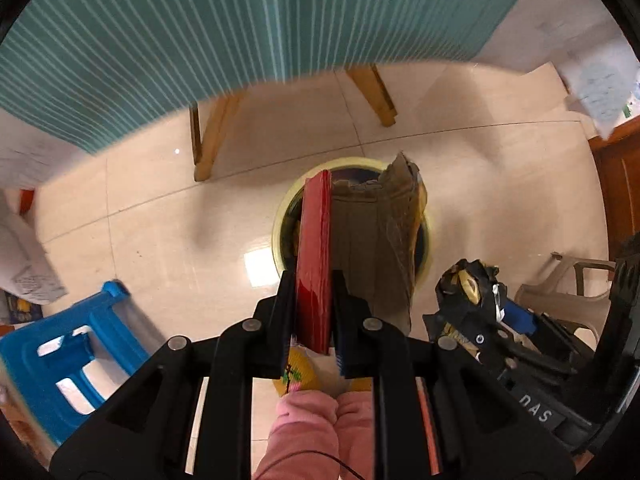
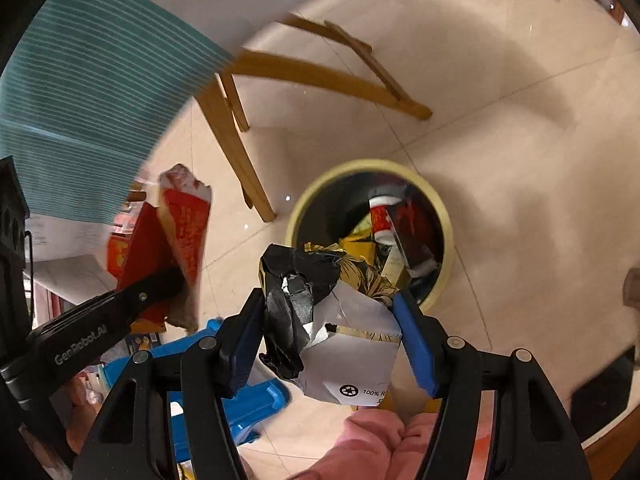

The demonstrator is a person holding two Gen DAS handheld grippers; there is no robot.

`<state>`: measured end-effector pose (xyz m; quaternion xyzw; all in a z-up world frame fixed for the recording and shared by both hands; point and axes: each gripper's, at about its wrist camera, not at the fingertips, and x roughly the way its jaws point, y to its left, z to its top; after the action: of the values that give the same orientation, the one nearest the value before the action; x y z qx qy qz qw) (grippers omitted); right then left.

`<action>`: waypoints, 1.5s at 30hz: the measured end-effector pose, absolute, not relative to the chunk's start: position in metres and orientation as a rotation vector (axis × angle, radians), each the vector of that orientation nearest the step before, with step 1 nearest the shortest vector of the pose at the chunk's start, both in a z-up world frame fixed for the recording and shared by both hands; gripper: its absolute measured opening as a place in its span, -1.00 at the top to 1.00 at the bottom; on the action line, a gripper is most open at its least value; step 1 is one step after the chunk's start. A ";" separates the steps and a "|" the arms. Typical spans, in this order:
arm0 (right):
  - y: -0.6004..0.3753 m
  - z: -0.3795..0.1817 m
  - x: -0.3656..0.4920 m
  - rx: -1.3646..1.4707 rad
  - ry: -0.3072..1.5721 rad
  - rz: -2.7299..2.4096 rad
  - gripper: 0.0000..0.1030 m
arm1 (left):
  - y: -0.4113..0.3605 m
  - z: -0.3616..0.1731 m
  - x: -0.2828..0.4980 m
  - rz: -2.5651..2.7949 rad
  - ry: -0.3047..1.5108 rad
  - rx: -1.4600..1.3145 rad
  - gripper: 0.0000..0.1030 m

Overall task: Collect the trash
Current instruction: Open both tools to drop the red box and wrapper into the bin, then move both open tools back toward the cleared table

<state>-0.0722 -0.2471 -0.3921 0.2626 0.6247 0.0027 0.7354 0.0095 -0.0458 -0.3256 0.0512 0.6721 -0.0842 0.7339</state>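
Note:
A round bin with a pale yellow rim [image 1: 282, 216] [image 2: 444, 216] stands on the tiled floor and holds several wrappers and a red-and-white cup [image 2: 382, 216]. My left gripper [image 1: 314, 304] points down over the bin, shut on a flat red box [image 1: 314, 248] with a torn brown cardboard flap [image 1: 380, 240]. That same red box [image 2: 176, 216] shows at the left of the right wrist view. My right gripper [image 2: 330, 320] is shut on a crumpled wad of black, white and gold paper [image 2: 344, 320], near the bin's near rim.
A blue plastic stool [image 1: 68, 364] [image 2: 240, 396] stands to the left. Wooden table legs [image 1: 212, 136] [image 2: 240, 152] rise under a teal striped cloth [image 1: 200, 32]. Pink sleeves [image 1: 320, 432] show below both grippers. A beige plastic chair [image 1: 568, 292] and papers [image 1: 24, 264] sit at the sides.

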 end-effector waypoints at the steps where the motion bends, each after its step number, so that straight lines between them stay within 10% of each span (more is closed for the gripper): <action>1: -0.247 -0.402 -0.071 0.576 1.375 0.009 -0.25 | -0.046 -0.337 0.011 -0.181 1.489 0.107 0.73; 9: -0.261 -0.473 -0.056 0.620 1.388 0.016 -0.33 | -0.066 -0.400 0.019 -0.196 1.522 0.102 0.63; 21: -0.280 -0.503 -0.054 0.629 1.326 -0.040 -0.79 | -0.063 -0.430 0.017 -0.195 1.492 0.101 -0.29; 45: -0.282 -0.399 -0.083 0.611 1.235 -0.096 -0.80 | -0.058 -0.320 0.003 -0.235 1.374 -0.032 -0.56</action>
<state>-0.0831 -0.2816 -0.3994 0.2819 0.5694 -0.0441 0.7710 0.0028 -0.0576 -0.3198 -0.0146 0.6327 -0.1081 0.7666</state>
